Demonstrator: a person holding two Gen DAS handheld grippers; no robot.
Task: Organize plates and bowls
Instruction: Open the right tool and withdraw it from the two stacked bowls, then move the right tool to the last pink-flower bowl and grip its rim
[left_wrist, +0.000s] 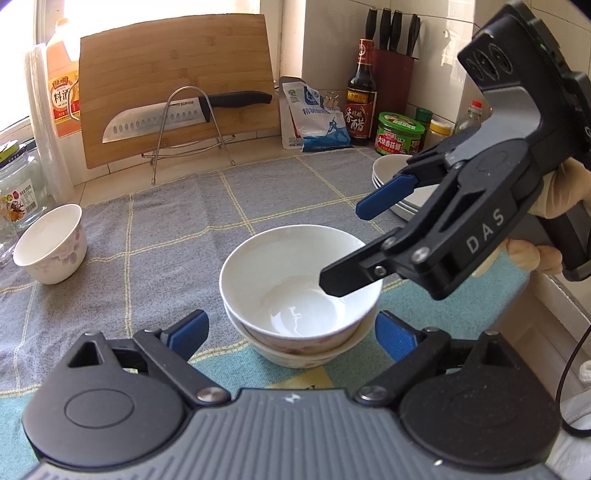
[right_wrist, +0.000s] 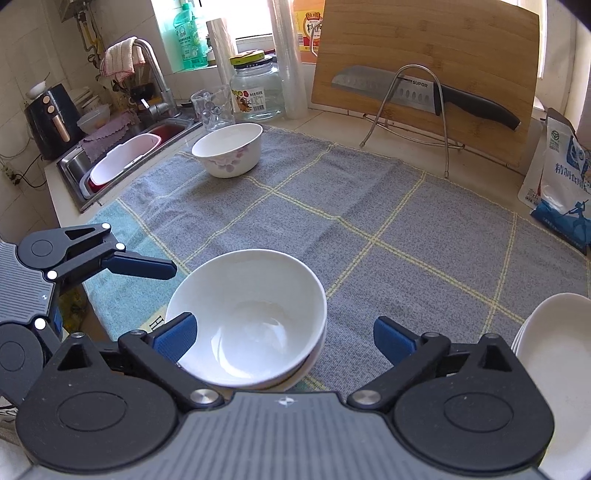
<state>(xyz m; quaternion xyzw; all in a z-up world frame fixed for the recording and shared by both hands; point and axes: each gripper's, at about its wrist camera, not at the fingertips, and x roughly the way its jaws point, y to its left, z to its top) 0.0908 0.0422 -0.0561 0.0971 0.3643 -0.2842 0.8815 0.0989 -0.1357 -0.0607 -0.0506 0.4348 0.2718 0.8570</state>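
Two white bowls are nested in a stack (left_wrist: 299, 295) on the grey checked cloth (left_wrist: 166, 236); the stack also shows in the right wrist view (right_wrist: 247, 317). My left gripper (left_wrist: 291, 338) is open, its blue pads either side of the stack's near rim. My right gripper (left_wrist: 341, 251) is open just above the stack's right rim; in its own view (right_wrist: 284, 341) the pads flank the bowls. A third flowered bowl (left_wrist: 51, 243) stands apart at the far left, also seen in the right wrist view (right_wrist: 231, 149). White plates (left_wrist: 391, 177) are stacked at the right (right_wrist: 554, 354).
A bamboo cutting board (left_wrist: 177, 81) and a knife (left_wrist: 177, 114) on a wire stand lean at the back. Sauce bottles (left_wrist: 361, 96), jars (left_wrist: 399, 133) and a knife block (left_wrist: 393, 55) fill the back right. A glass jar (right_wrist: 256, 88) and the sink (right_wrist: 122, 158) lie at the left.
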